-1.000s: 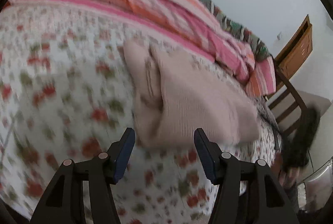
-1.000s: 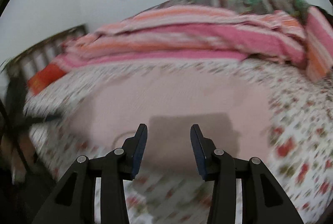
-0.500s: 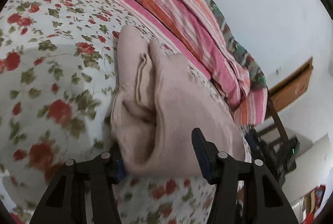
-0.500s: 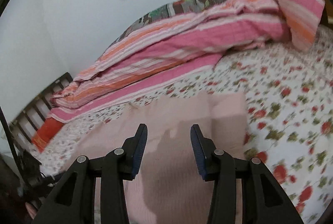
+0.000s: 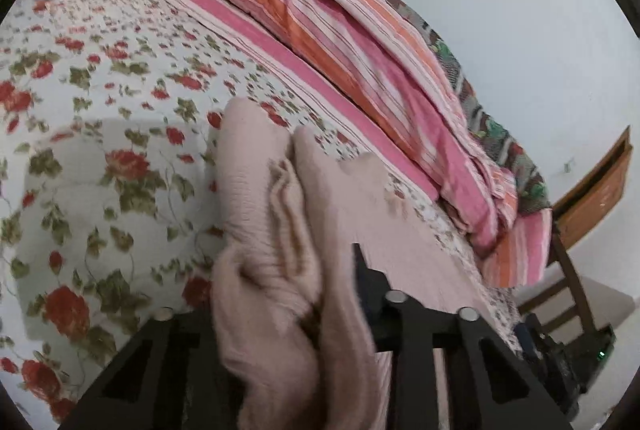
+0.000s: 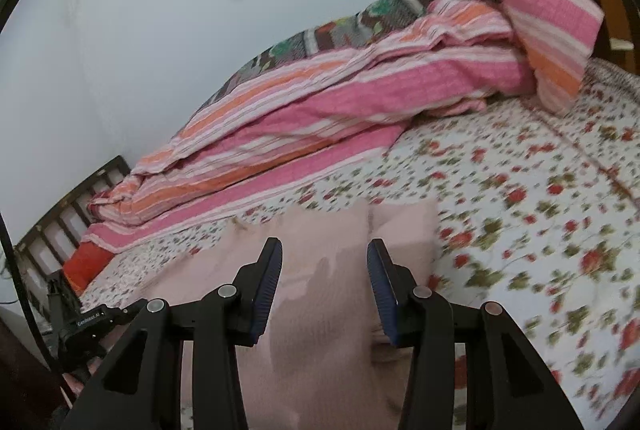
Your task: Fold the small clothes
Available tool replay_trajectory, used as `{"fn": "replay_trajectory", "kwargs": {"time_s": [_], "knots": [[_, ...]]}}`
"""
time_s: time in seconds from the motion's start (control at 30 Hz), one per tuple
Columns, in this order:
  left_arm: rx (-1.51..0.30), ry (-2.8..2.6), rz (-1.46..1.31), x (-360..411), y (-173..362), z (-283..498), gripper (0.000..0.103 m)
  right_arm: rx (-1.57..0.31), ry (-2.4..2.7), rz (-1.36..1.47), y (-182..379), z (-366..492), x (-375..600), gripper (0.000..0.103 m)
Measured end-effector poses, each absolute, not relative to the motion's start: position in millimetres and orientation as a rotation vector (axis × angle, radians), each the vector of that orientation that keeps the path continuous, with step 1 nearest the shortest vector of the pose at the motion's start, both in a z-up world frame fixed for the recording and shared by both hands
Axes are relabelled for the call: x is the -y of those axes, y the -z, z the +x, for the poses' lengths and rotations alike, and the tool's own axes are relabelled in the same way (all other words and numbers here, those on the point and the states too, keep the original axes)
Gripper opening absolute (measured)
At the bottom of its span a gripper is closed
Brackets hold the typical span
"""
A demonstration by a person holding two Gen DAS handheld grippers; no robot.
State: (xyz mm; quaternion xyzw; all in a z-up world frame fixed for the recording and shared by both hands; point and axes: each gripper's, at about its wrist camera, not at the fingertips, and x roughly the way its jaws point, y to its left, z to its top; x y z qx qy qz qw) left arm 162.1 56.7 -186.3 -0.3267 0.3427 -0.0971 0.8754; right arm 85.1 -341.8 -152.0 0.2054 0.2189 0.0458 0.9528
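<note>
Covering the bed, a floral sheet (image 6: 520, 214) meets a striped blanket (image 6: 320, 110).

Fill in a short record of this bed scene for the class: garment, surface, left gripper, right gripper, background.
garment: pink knit garment, bunched at one end
surface: floral bedsheet
left gripper: jaws just closing, garment bunched between them
right gripper: open above the garment, nothing gripped
background: striped blanket along the wall
</note>
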Motion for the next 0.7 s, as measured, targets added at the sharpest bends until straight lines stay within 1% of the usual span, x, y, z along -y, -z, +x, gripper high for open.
{"fn": "replay_trajectory", "kwargs": {"time_s": [0.07,0.17,0.37,0.57,0.7], "knots": [[-0.711,0.171,-0.62,-50,175,162,0.021,-0.447,-0.077,0.428,152,84,350,0.044],[-0.674,0.145,-0.488,-33,152,159,0.02,-0.455,-0.056,0.46,153,83,364,0.044],[-0.63,0.157,-0.389,6,107,159,0.019,-0.442,-0.032,0.512,152,73,392,0.044],[-0.592,0.184,-0.275,76,67,160,0.018,-0.404,-0.004,0.585,149,58,428,0.044],[-0.58,0.245,-0.197,146,60,157,0.018,-0.392,0.027,0.644,152,49,455,0.044]]}}
